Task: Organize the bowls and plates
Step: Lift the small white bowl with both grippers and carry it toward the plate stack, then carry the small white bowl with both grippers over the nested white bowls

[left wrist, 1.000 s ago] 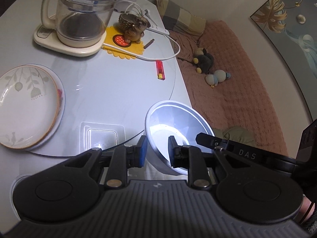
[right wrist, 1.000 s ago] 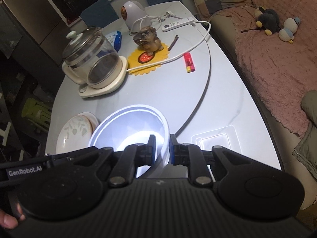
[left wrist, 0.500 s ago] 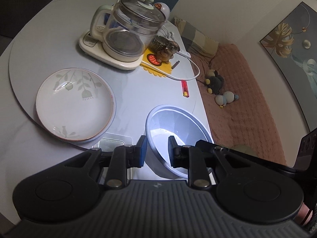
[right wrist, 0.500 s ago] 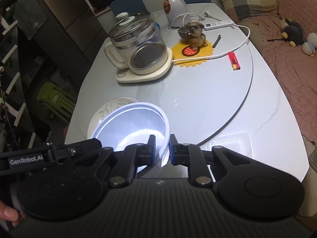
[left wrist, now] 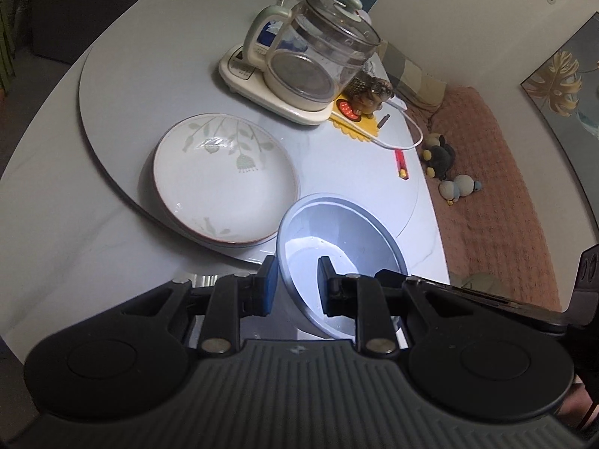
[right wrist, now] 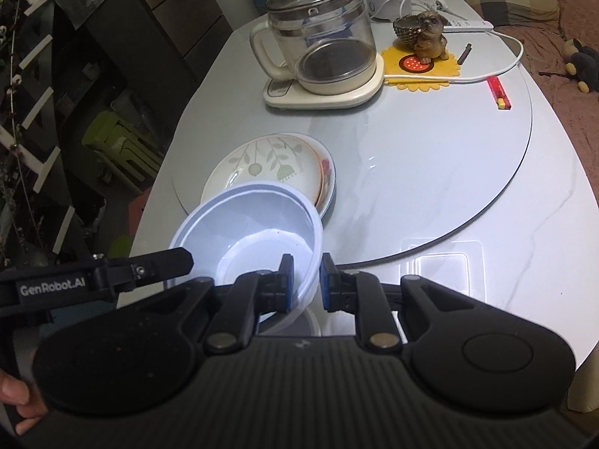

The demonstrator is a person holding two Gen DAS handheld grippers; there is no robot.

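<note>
Both grippers hold one pale blue-white bowl (left wrist: 338,235) by opposite sides of its rim, lifted above the table's near edge. My left gripper (left wrist: 295,280) is shut on its left rim. My right gripper (right wrist: 303,280) is shut on its right rim; the bowl (right wrist: 251,232) fills the lower left of the right wrist view. A stack of leaf-patterned plates (left wrist: 222,177) lies on the round turntable (left wrist: 112,86), just left of and beyond the bowl. In the right wrist view the plates (right wrist: 273,162) show behind the bowl.
A glass kettle (left wrist: 318,63) on its cream base stands at the back of the turntable, with a dog figurine (left wrist: 370,91) on a yellow mat, a white cable and a red lighter (left wrist: 400,159). A pink sofa (left wrist: 498,194) with plush toys lies right of the table.
Both grippers have carried the bowl to the left, toward the plate stack. The plates now sit nearer the centre of both views. Both grips are unchanged.
</note>
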